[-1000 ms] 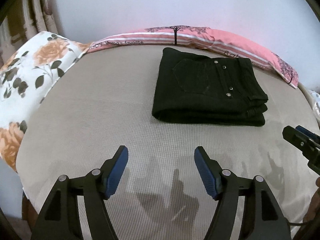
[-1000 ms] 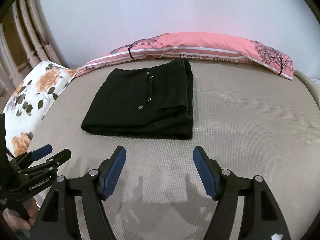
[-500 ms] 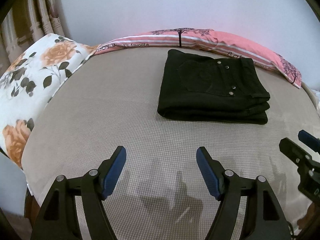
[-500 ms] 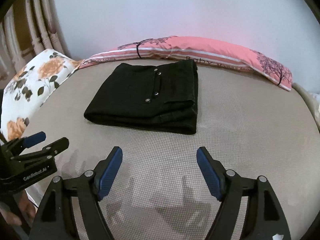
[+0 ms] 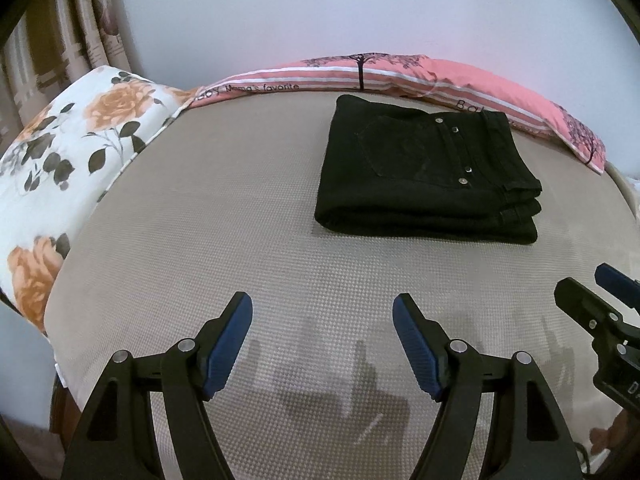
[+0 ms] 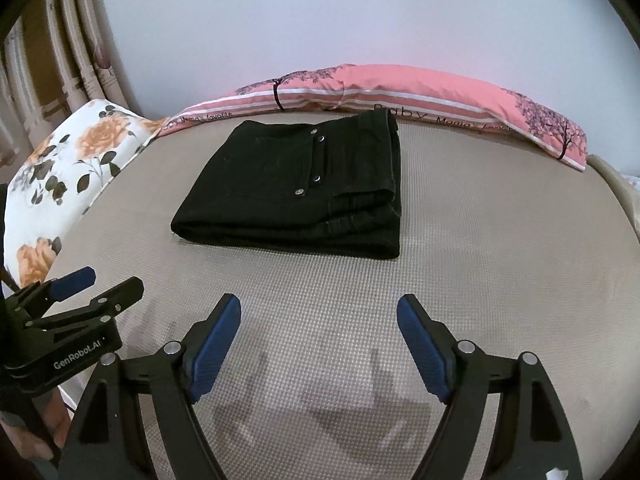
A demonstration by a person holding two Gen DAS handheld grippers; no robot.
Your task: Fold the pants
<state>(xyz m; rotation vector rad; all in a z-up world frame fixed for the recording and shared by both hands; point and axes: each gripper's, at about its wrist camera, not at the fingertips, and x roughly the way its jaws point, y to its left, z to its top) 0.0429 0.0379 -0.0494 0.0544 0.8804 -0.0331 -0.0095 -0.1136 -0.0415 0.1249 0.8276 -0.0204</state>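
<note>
Pants (image 5: 424, 176), black ones, lie as a neat folded stack on the far part of the beige bed cover (image 5: 240, 240), close to the long pink pillow (image 5: 460, 88) by the wall. A flowered pillow (image 5: 60, 168) lies at the left edge of the bed. Compared with one second ago, the pants have the same shape and place, and both views show them a little further away. I judge from this that the folding is finished and the person is only drawing back. The left gripper (image 5: 322, 344) hangs over bare cover near the front edge, well apart from the pants, its jaws spread with nothing between them. The right gripper (image 6: 319, 346) is also over bare cover; its jaws stand a bit wider than a second ago and are empty too. No edge of the stack looks loose.
</note>
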